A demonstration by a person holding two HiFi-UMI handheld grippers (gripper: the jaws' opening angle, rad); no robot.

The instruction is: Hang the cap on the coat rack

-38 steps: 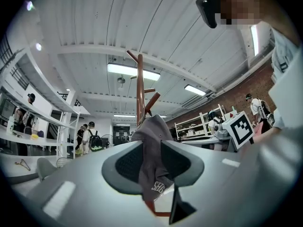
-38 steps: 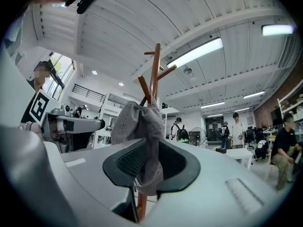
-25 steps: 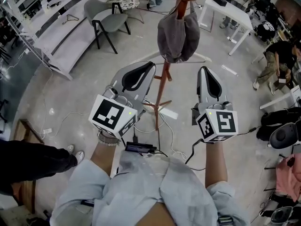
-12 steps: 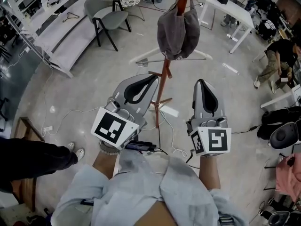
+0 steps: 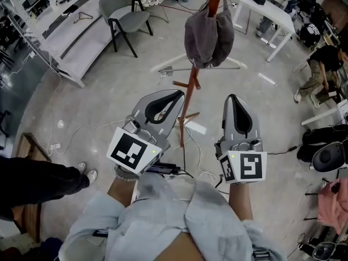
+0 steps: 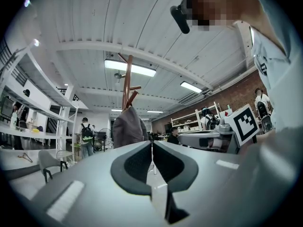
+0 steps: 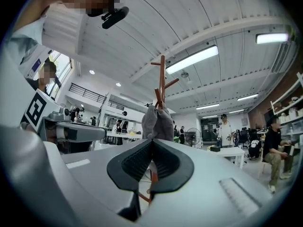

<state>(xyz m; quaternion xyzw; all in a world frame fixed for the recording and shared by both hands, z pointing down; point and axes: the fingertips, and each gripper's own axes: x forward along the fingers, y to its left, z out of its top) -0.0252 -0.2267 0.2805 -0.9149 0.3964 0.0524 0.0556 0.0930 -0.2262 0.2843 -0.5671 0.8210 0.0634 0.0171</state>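
A grey cap (image 5: 209, 33) hangs from an upper peg of the brown wooden coat rack (image 5: 188, 91), and shows as the cap (image 6: 127, 126) in the left gripper view and the cap (image 7: 157, 122) in the right gripper view. My left gripper (image 5: 175, 95) is held near my body, left of the rack's pole, shut with nothing between its jaws. My right gripper (image 5: 235, 99) is to the right of the pole, also shut and empty. Both sit well short of the cap. In the left gripper view the gripper (image 6: 152, 148) points toward the cap; the right gripper (image 7: 152, 145) does likewise.
A grey chair (image 5: 122, 15) and a long white bench (image 5: 65, 45) stand at the back left. A white table (image 5: 266, 15) is at the back right. Cables (image 5: 70, 137) run over the floor by the rack's feet. A person (image 5: 323, 64) sits at the right edge.
Both grippers have drawn back toward my body and a little lower in the head view. The cap stays hanging on the rack.
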